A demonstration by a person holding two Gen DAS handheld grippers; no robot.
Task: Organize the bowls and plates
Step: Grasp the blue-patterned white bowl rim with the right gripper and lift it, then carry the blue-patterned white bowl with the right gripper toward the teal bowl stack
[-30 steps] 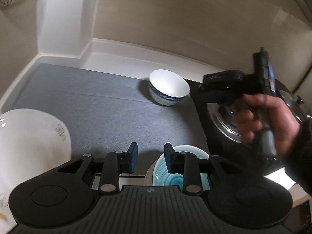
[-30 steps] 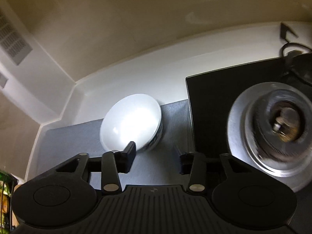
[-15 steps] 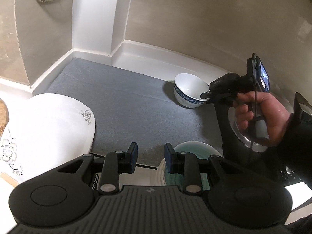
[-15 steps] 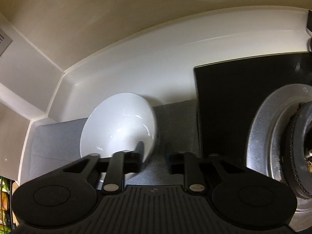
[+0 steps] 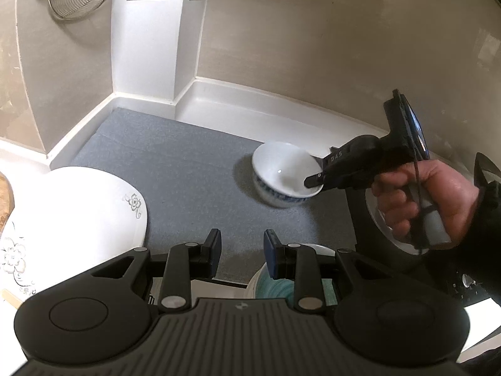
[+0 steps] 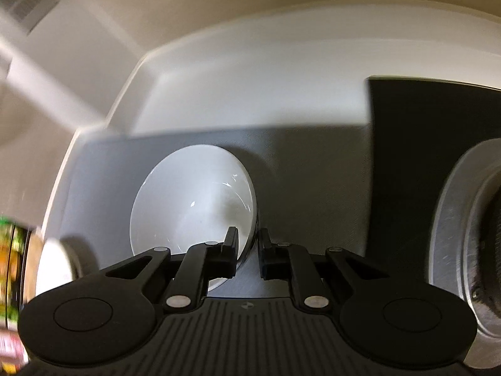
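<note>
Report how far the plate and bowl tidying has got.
Nothing looks stacked yet. In hand: the right gripper is closing on the rim of the white bowl on the grey mat. Left: the flowered plate and teal bowl; the left gripper holds nothing.

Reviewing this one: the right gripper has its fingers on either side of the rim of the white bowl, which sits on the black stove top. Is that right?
Not quite. The white bowl sits on the grey mat, beside the black stove top, not on it; the left wrist view shows this. The rest holds: the right gripper is closing with its fingers either side of the bowl's rim.
</note>
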